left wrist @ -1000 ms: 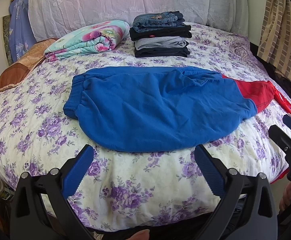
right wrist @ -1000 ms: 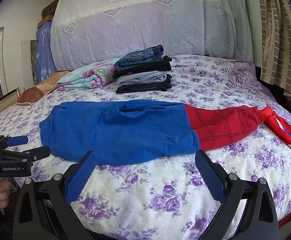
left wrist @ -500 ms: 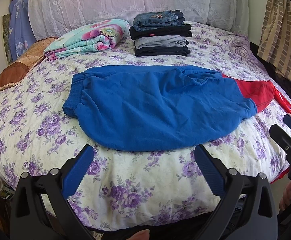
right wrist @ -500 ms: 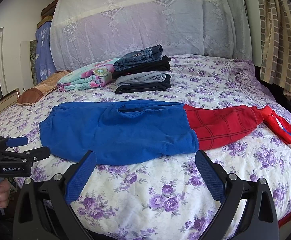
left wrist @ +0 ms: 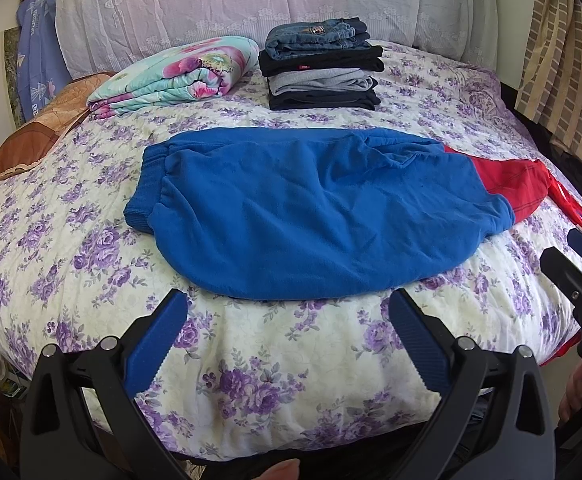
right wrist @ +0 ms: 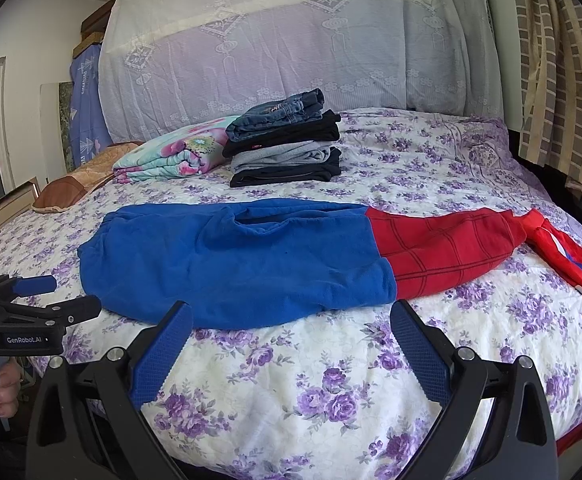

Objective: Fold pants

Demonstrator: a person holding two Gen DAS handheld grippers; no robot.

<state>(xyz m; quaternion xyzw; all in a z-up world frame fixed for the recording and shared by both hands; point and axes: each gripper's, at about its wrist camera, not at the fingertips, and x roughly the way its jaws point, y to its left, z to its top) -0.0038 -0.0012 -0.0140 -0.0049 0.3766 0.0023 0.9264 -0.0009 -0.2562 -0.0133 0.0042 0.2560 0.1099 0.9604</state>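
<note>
The blue-and-red pants (right wrist: 251, 256) lie flat across the near part of the bed (right wrist: 331, 392), long axis left to right, blue waistband end to the left and red legs trailing right. Behind them sit a stack of folded clothes (left wrist: 323, 68) and a folded floral blanket (left wrist: 179, 76). The left hand-held gripper (left wrist: 291, 332) and the right hand-held gripper (right wrist: 291, 340) both hover released near the bed's front edge, clear of the pants.

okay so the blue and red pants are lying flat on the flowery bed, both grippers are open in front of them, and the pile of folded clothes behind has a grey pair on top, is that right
Not quite: the top of the folded stack is blue denim jeans; the grey pair sits third down, as the left wrist view shows. The rest holds: the pants lie flat on the bed, with the left gripper and right gripper open before them.
</note>
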